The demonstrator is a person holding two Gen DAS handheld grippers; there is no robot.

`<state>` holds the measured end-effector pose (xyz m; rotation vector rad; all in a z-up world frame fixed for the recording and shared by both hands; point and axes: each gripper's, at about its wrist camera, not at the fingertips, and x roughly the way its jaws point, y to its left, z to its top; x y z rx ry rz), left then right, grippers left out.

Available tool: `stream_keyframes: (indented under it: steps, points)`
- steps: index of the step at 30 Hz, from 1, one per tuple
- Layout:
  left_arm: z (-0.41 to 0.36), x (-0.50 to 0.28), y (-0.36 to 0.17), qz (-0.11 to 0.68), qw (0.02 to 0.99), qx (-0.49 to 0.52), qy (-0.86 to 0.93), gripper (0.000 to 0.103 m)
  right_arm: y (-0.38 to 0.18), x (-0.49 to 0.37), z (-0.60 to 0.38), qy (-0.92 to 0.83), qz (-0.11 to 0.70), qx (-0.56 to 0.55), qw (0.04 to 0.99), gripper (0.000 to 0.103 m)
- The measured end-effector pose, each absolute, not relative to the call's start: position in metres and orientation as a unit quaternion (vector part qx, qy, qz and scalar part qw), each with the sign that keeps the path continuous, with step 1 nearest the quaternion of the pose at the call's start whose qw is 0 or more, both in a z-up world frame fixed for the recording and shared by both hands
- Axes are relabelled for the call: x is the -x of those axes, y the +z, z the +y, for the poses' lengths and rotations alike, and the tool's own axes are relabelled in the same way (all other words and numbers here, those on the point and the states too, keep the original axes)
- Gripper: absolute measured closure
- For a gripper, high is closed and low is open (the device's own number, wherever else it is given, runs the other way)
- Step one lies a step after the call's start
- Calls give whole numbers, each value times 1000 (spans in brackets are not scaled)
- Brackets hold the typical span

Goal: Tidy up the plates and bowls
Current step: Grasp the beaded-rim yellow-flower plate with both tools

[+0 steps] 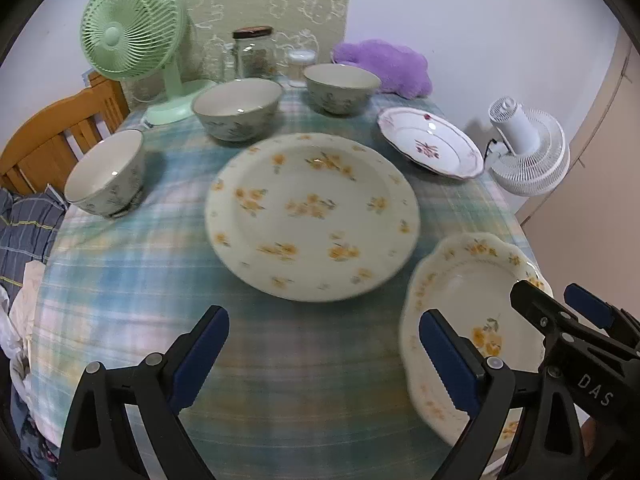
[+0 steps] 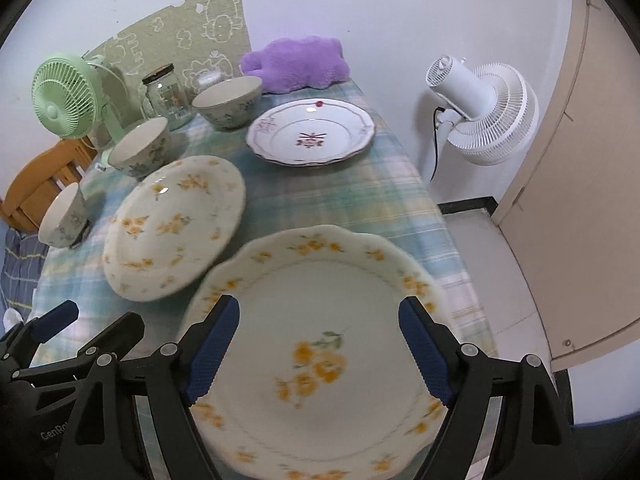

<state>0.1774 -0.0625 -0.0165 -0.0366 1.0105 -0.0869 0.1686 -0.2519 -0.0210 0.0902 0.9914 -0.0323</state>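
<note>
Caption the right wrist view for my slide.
Open right gripper over a scalloped yellow-flowered plate on the checked tablecloth.

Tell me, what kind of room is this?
Most likely a home dining corner. A table under a plaid cloth holds floral plates and bowls, a wooden chair is pushed up to it, and a green desk fan stands at the back.

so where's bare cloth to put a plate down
Bare cloth lies in front of the round plate, left of the scalloped plate, and between the round plate and the red-flowered plate. The back, by the bowls and jar, is crowded.
</note>
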Motion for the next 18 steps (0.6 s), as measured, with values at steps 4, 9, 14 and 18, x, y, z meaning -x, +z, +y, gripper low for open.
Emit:
stream_keyframes:
  steps: [4, 9, 14, 18]
  points:
    - [-39, -185, -10, 476, 878, 13, -48, 6, -12, -172, -226, -26, 462, -31, 886, 19]
    - [-20, -206, -5, 460, 887, 8, -48, 6, -3, -186, -203, -32, 446, -25, 894, 19]
    - [-10, -229, -1, 451, 892, 18, -39, 6, 3, -215, -189, -25, 435, -17, 900, 19]
    - [-9, -255, -9, 452, 892, 8, -17, 7, -4, -245, -186, -7, 436, -14, 900, 19]
